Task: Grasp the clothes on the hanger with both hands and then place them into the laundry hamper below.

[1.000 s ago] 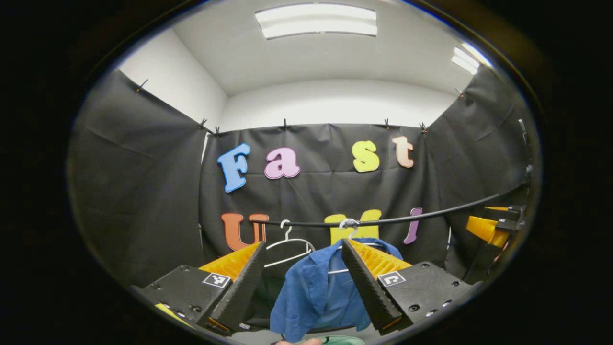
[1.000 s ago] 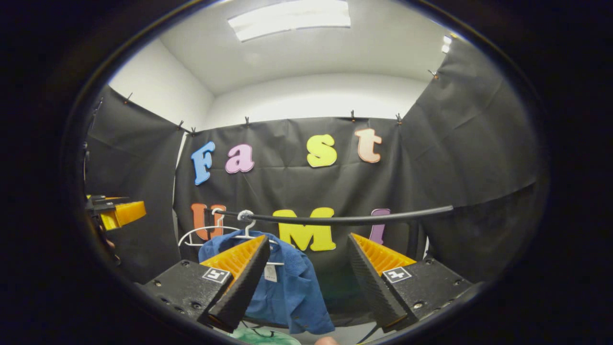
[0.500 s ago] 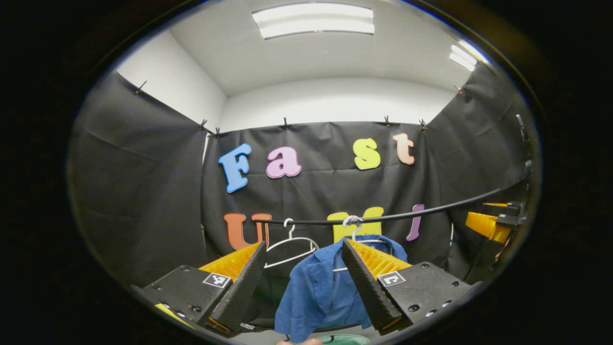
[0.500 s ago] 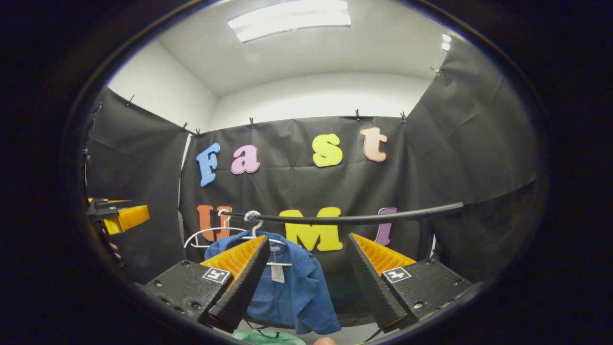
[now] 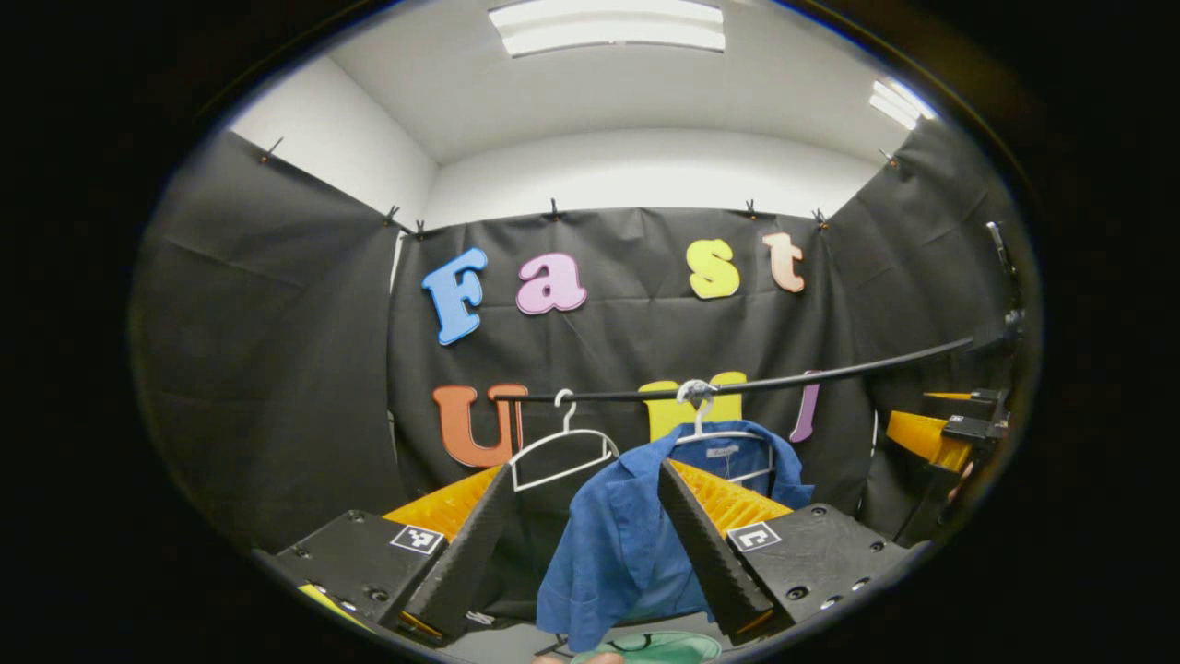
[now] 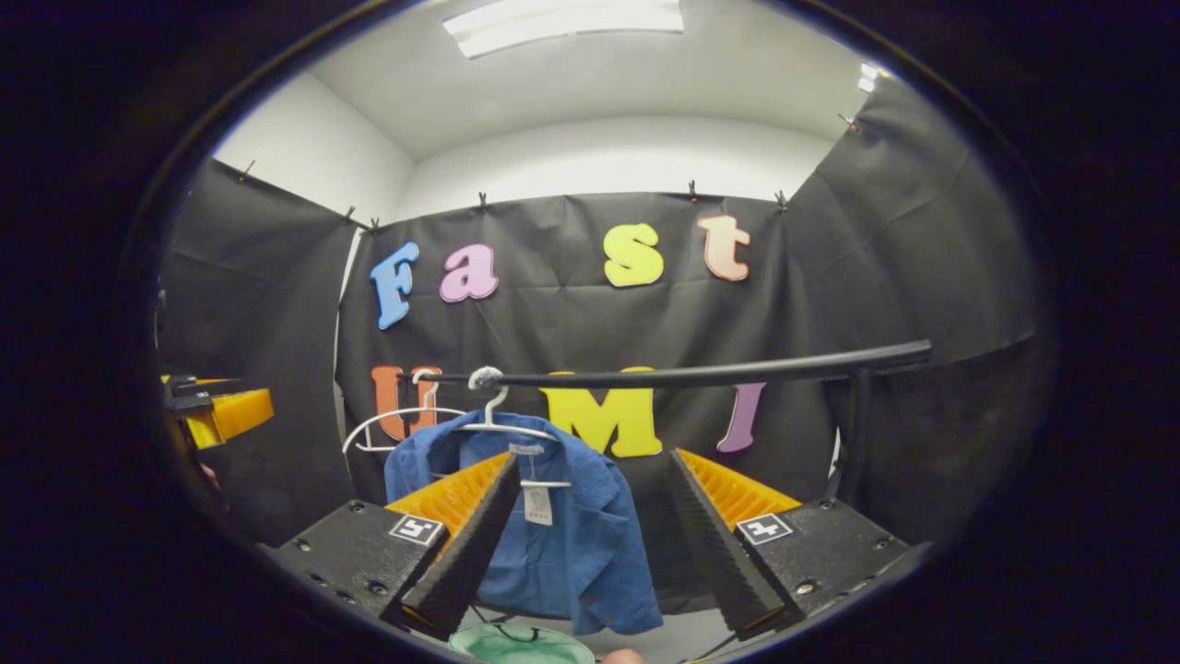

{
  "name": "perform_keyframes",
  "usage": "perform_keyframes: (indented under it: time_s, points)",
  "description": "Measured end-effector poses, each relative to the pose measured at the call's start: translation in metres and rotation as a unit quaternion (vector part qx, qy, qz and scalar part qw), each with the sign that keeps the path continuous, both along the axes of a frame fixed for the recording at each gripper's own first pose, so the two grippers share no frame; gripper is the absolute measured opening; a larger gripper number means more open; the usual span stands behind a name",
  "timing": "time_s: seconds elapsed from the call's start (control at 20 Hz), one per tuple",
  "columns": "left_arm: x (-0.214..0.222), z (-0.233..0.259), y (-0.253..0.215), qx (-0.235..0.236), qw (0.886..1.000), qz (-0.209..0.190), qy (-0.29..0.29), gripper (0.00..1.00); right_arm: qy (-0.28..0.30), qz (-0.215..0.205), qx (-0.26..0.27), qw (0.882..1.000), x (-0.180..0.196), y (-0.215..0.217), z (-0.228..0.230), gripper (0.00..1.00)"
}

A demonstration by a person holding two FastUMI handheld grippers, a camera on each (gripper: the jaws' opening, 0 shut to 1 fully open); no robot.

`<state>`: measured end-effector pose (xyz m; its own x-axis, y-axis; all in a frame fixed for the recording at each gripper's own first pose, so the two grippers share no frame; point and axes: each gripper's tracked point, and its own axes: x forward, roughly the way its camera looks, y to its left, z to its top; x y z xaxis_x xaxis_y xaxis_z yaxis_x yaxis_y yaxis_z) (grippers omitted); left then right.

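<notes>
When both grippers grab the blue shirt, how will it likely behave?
The blue shirt hangs in soft folds, so it is probably floppy and will sag between the grips. It looks thin, likely light. Draped on a white hanger, it may drag that along the rail.

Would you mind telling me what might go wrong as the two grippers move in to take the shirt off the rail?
1. The blue shirt hangs open on a thin white hanger, so a pull on one side may slide it off unevenly.
2. An empty hanger hangs close beside it on the black rail; the left gripper may snag it.
3. The green hamper sits low at the view's edge, so the shirt may miss it.
</notes>
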<state>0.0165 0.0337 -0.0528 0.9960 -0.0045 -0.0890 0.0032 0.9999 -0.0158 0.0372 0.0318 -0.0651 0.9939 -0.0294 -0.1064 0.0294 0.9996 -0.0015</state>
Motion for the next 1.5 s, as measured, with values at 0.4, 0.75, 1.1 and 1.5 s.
perform_keyframes:
  time_s: [0.4, 0.75, 1.1, 1.5]
  points:
    - [0.014, -0.058, 0.012, -0.025, 0.998, -0.03, 0.049, 1.0, 0.051, -0.051, -0.033, 0.997, 0.021, 0.006, -0.058, 1.0]
    - [0.035, -0.11, -0.012, -0.068, 0.991, -0.061, 0.094, 1.0, 0.087, -0.077, -0.049, 0.992, 0.043, 0.007, -0.103, 1.0]
    - [0.065, -0.15, -0.046, -0.08, 0.987, -0.06, 0.127, 1.0, 0.125, -0.066, -0.041, 0.989, 0.096, 0.005, -0.151, 1.0]
    - [0.12, -0.185, -0.07, -0.081, 0.986, -0.009, 0.145, 1.0, 0.131, -0.071, -0.016, 0.989, 0.159, -0.014, -0.182, 1.0]
